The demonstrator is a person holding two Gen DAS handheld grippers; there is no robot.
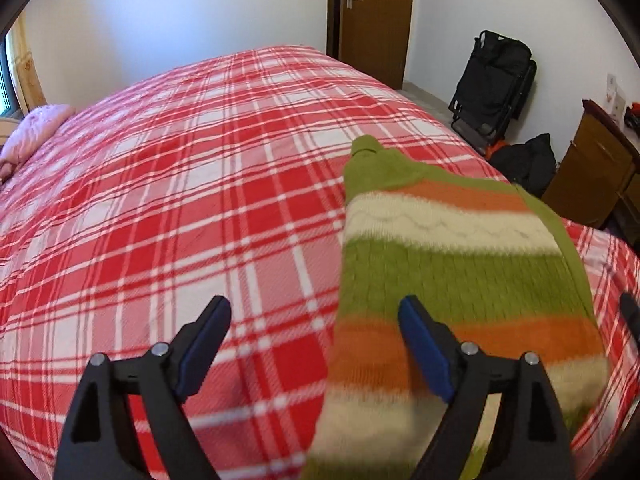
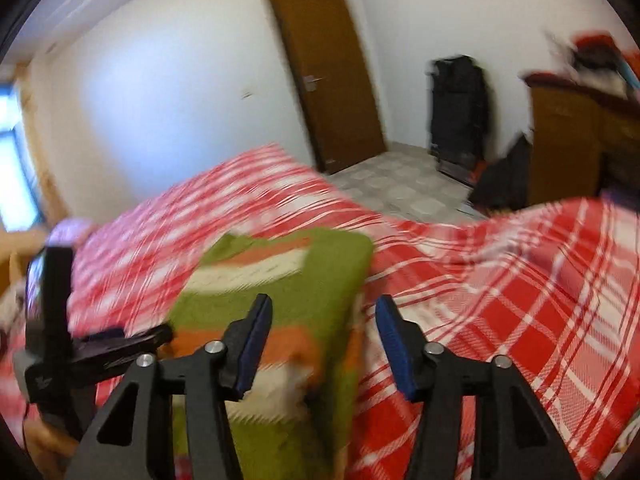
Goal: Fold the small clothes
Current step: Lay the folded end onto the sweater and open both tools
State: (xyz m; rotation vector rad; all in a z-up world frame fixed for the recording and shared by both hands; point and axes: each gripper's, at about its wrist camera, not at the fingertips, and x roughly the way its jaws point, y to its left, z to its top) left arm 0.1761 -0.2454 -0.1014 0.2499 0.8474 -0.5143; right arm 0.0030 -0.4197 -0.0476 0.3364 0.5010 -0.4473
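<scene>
Item: striped knit sweater (image 1: 460,272), lying folded lengthwise on the plaid bedspread (image 1: 180,200), apparently laid down for its next fold. Left gripper (image 1: 316,344) released, jaws wide. Right gripper (image 2: 324,340) parted, grasping nothing.

bare plaid bedspread (image 1: 180,200) left, striped sweater (image 1: 460,272) covering the right
</scene>
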